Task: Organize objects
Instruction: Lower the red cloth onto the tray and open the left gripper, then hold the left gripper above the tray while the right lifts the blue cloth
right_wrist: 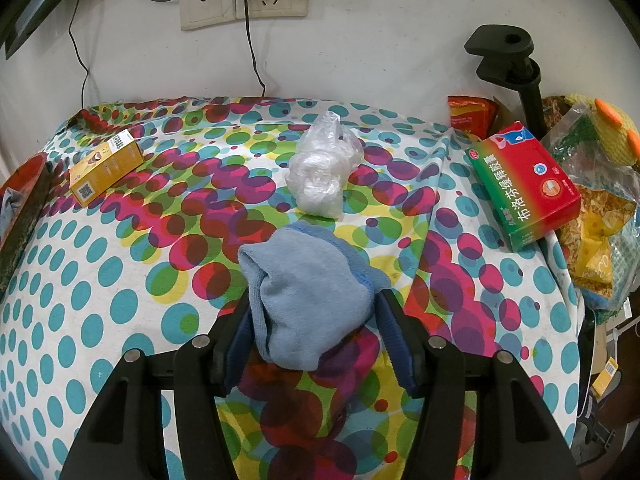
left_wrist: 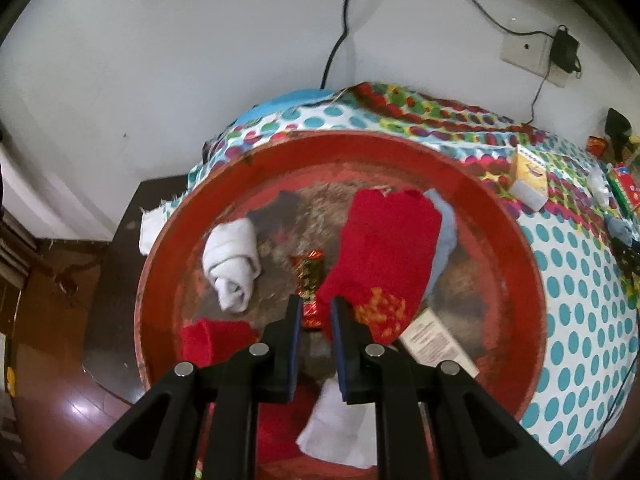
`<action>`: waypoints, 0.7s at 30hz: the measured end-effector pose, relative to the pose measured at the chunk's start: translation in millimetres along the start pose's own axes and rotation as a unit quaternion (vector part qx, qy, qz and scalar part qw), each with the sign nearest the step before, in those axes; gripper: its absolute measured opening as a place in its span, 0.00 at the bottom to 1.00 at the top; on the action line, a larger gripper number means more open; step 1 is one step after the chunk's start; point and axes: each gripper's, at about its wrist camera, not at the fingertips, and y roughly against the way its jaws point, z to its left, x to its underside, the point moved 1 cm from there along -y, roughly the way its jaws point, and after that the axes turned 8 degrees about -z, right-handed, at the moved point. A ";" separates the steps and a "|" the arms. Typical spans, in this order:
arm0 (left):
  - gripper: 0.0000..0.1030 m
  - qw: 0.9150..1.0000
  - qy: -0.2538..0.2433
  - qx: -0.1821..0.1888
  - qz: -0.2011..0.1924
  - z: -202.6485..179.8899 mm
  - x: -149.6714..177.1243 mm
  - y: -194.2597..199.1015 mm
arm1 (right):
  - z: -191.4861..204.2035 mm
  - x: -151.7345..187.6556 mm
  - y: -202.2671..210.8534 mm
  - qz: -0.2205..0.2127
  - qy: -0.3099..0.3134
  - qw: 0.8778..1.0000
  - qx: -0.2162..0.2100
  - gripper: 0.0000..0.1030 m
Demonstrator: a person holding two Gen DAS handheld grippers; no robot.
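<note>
At lower centre of the right view, the right gripper point(right_wrist: 314, 322) pinches a blue sock point(right_wrist: 308, 296) – loosely, so it may slip; the left gripper point(left_wrist: 314, 322) hangs pressed together, empty, over the red tray point(left_wrist: 400, 148).

Home room: polka-dot tablecloth point(right_wrist: 120, 300), wall socket point(right_wrist: 244, 4), socks point(left_wrist: 234, 260).

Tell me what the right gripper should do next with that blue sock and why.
Probably lift the blue sock and carry it left toward the red tray. The right gripper has its jaws against both sides of the sock on the dotted cloth, and the tray already holds a rolled white sock and red socks.
</note>
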 end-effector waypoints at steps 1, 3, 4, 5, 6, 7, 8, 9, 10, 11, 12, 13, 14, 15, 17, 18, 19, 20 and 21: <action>0.14 1.000 0.003 0.000 0.001 1.6 1.5 -1.0 | -0.2 -0.1 0.1 0.000 0.000 1.000 0.000 0.54; 0.14 1.000 0.007 0.004 0.006 5.6 4.9 -3.2 | -0.4 -0.2 0.2 0.000 0.000 1.000 0.000 0.54; 0.14 1.000 0.007 0.003 0.006 6.7 6.4 -3.6 | -0.5 -0.2 0.2 0.000 0.000 1.000 0.000 0.55; 0.14 1.000 0.007 0.002 0.006 7.4 7.8 -4.1 | -0.6 -0.3 0.2 0.000 0.000 1.000 0.000 0.55; 0.14 1.000 0.006 0.003 0.007 7.5 8.5 -4.7 | -0.4 -0.3 0.2 0.000 0.000 1.000 0.000 0.55; 0.14 1.000 0.005 0.005 0.006 7.1 9.3 -4.4 | -0.7 -0.4 0.3 0.000 0.000 1.000 0.000 0.55; 0.14 1.000 0.005 0.007 0.004 7.0 9.9 -3.7 | -0.7 -0.4 0.3 0.000 0.001 1.000 0.001 0.55; 0.14 1.000 0.004 0.006 0.004 6.2 10.8 -2.9 | -0.6 -0.5 0.3 0.000 0.001 1.000 0.001 0.55; 0.14 1.000 0.004 0.006 0.004 6.1 11.1 -2.6 | -1.0 -0.5 0.3 0.000 0.001 1.000 0.000 0.55; 0.14 1.000 0.006 0.009 0.002 5.6 12.1 -1.3 | -1.0 -0.6 0.3 0.000 0.000 1.000 0.001 0.56; 0.14 1.000 0.006 0.009 0.002 5.2 12.1 -2.0 | -1.0 -0.6 0.3 0.000 0.001 1.000 0.001 0.56; 0.15 1.000 0.006 0.007 0.002 5.3 12.9 -0.5 | -0.8 -0.7 0.1 0.000 0.001 1.000 0.001 0.56; 0.16 1.000 0.007 0.005 0.000 4.4 14.1 1.5 | -0.9 -0.8 0.0 0.001 0.001 1.000 0.001 0.56; 0.16 1.000 0.009 0.003 -0.003 3.9 15.0 4.1 | -1.0 -0.8 -0.1 0.001 0.000 1.000 0.001 0.56; 0.19 1.000 0.019 0.002 -0.008 2.9 18.1 11.0 | -0.7 -0.9 0.1 0.001 0.000 1.000 0.001 0.56; 0.20 1.000 0.025 0.005 -0.012 3.1 19.6 14.5 | -0.4 -0.9 0.1 0.001 0.000 1.000 0.001 0.56; 0.21 0.999 0.034 0.009 -0.019 2.7 21.8 19.5 | -0.6 -1.0 0.1 0.001 0.001 1.000 0.001 0.56; 0.23 0.999 0.039 0.007 -0.022 2.0 23.7 23.4 | -0.5 -1.1 0.2 0.001 0.001 1.000 0.002 0.56; 0.26 0.999 0.043 0.005 -0.025 0.6 25.5 27.1 | -0.6 -1.1 0.1 0.001 0.001 1.000 0.002 0.56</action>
